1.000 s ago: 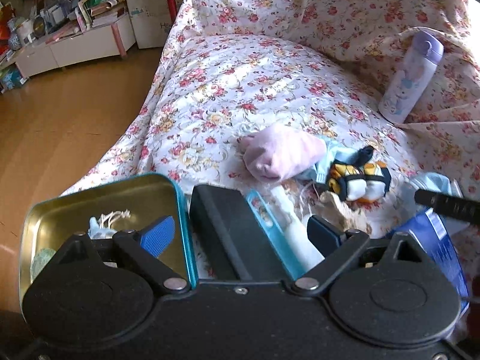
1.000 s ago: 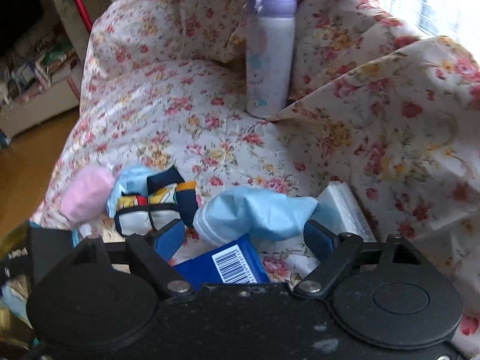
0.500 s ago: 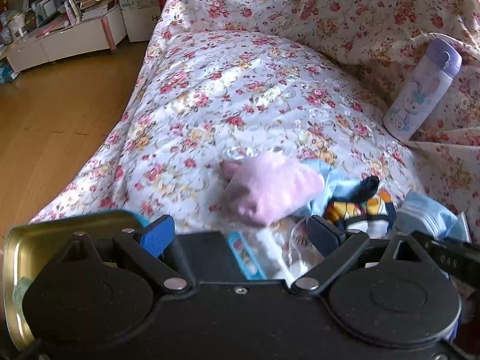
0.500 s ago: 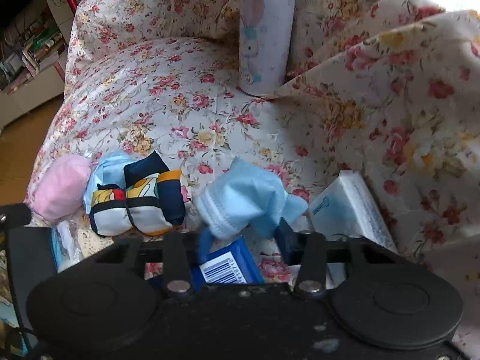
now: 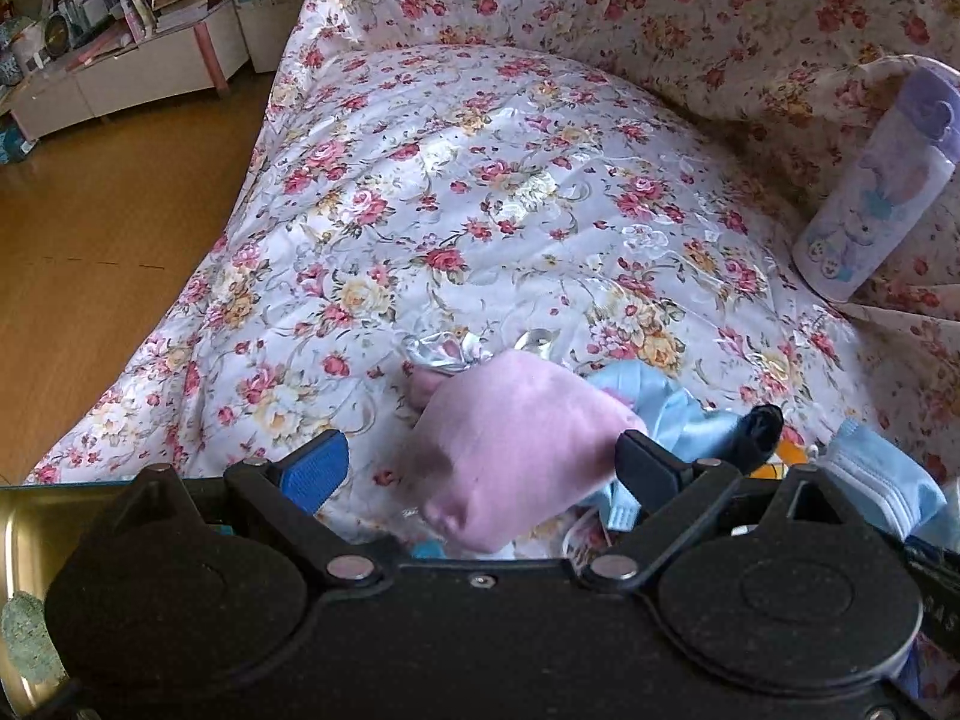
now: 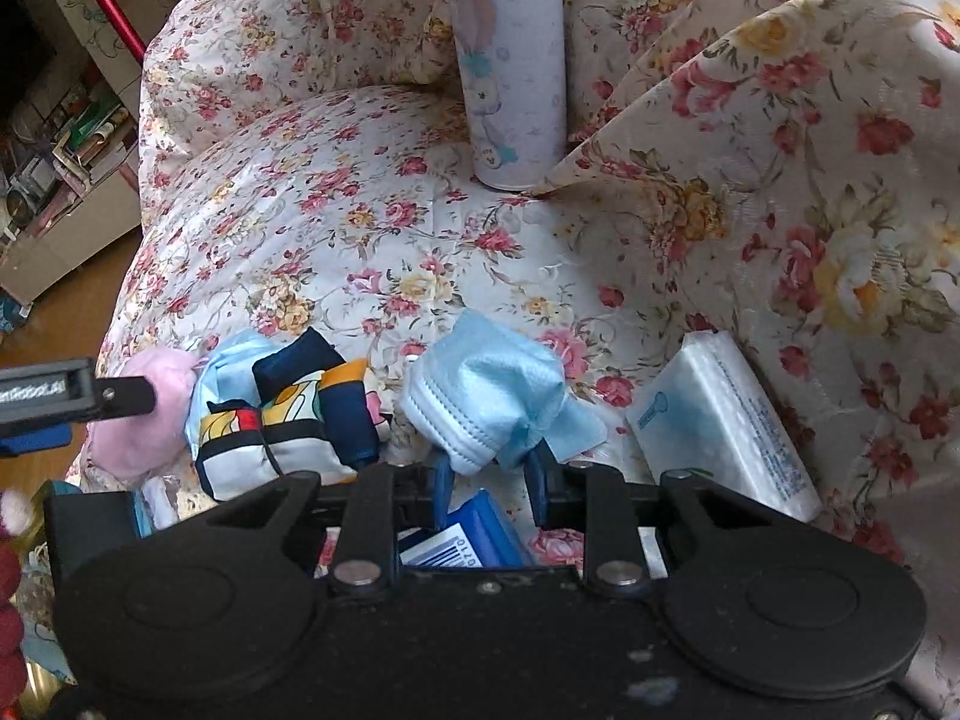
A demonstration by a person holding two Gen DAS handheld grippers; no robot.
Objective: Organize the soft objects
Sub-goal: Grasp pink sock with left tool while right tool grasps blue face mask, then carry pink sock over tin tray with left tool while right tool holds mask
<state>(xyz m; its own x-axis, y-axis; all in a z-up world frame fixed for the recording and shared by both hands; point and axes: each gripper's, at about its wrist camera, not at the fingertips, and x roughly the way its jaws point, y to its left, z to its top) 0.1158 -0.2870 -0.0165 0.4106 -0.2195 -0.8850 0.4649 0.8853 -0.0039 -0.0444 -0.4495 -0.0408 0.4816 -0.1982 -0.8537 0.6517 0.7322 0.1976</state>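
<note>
In the left wrist view, the left gripper (image 5: 483,468) stood spread wide around the near pink pouch (image 5: 516,450) on the floral cover (image 5: 480,198). In the right wrist view, the right gripper (image 6: 487,474) was closing, pinching the light blue mask (image 6: 486,396), right of the patterned pouch (image 6: 282,420).

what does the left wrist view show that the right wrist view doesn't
Only the left wrist view shows the open gold metal tin at its lower left edge and the wide bare stretch of wooden floor.

Only the right wrist view shows the white plastic-wrapped tissue pack, the blue barcoded packet, and the right gripper, its jaws closing on the light blue face mask.

Both show the mask, the pink soft pouch, the lilac rabbit-print bottle and the floral sofa cover.
</note>
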